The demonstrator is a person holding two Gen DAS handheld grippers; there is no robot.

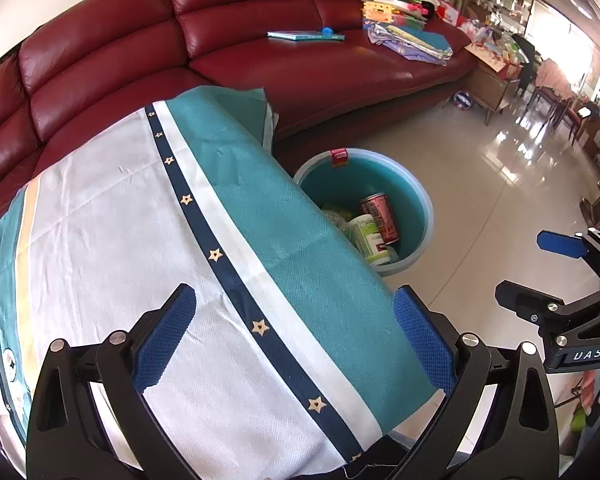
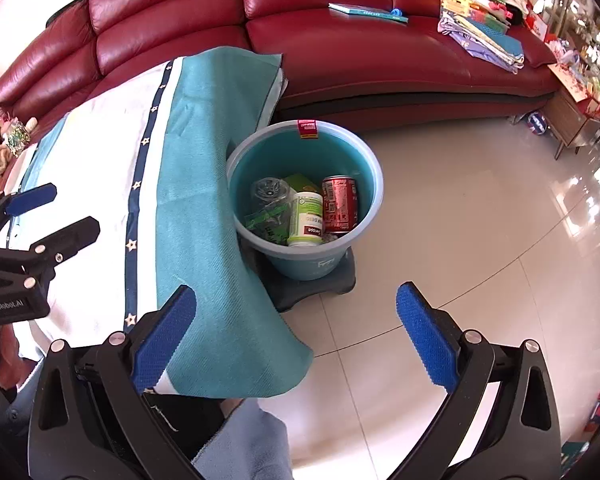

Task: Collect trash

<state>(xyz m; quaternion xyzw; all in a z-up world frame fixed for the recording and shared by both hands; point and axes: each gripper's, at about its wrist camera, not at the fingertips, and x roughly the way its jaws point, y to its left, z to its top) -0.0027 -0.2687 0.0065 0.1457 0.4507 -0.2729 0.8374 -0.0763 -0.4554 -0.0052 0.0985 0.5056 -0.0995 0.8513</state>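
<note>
In the bucket (image 2: 374, 184): red can (image 2: 339, 204) upright.

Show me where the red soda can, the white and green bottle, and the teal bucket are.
red soda can (image 2: 339, 204), right wrist view, label side.
white and green bottle (image 2: 308, 218), right wrist view, body.
teal bucket (image 2: 374, 184), right wrist view, right rim.

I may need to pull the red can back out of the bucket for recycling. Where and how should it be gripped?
Grip the red can near its top rim, coming straight down through the bucket mouth. It stands nearly upright against the wall, its top end free, while the white bottle crowds its lower side, so a sideways approach looks blocked.
</note>
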